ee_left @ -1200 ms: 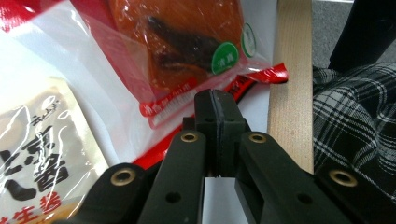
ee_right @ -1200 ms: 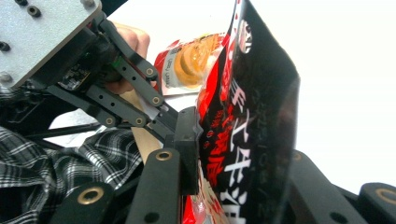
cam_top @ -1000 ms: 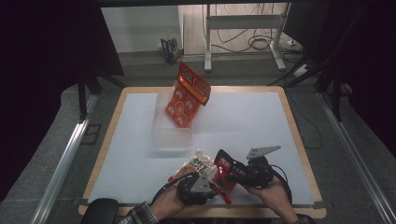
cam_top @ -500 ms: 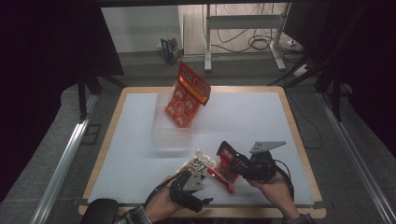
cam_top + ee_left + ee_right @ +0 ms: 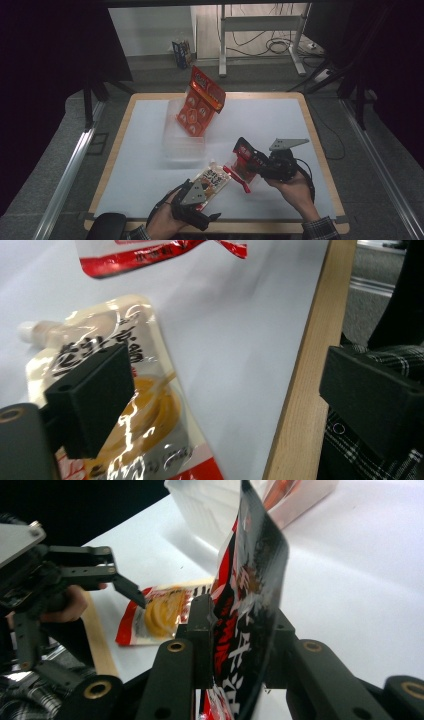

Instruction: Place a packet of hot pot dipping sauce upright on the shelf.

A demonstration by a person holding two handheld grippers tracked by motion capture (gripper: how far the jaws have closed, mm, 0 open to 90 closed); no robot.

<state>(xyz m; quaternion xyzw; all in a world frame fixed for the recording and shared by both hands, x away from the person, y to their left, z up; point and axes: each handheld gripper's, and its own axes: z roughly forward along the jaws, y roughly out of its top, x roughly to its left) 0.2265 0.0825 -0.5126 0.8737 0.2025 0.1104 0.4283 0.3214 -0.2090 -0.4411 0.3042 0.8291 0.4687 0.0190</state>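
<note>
Dark curtains and a grey floor ring a wooden-edged table (image 5: 320,150) topped with a white sheet, seen from the high view; cables lie on the floor beyond its far edge.

Near the middle of the table, toward the far edge, stands a clear plastic bin (image 5: 184,145) with a tall orange-red snack bag (image 5: 200,102) leaning upright in it, its top tilted to the right.

Close to the near edge, right of centre, the right gripper (image 5: 246,155) is held in a hand just above the table. Its black jaws are closed flat on a glossy red, black and white foil pouch (image 5: 250,595), which stands on edge between them in the right gripper view; the pouch's lower red edge (image 5: 239,181) hangs at the table surface in the high view.

Left of that, also near the near edge, the left gripper (image 5: 195,197) is held low over the table. Its jaws stand wide apart and hold nothing: in the left gripper view one jaw hangs over a flat cream and red spouted pouch printed with yellow noodles (image 5: 125,405), the other over the table's wooden rim. That pouch (image 5: 212,181) lies flat on the white sheet, just beside the red foil pouch, its spout pointing away from the near edge.
</note>
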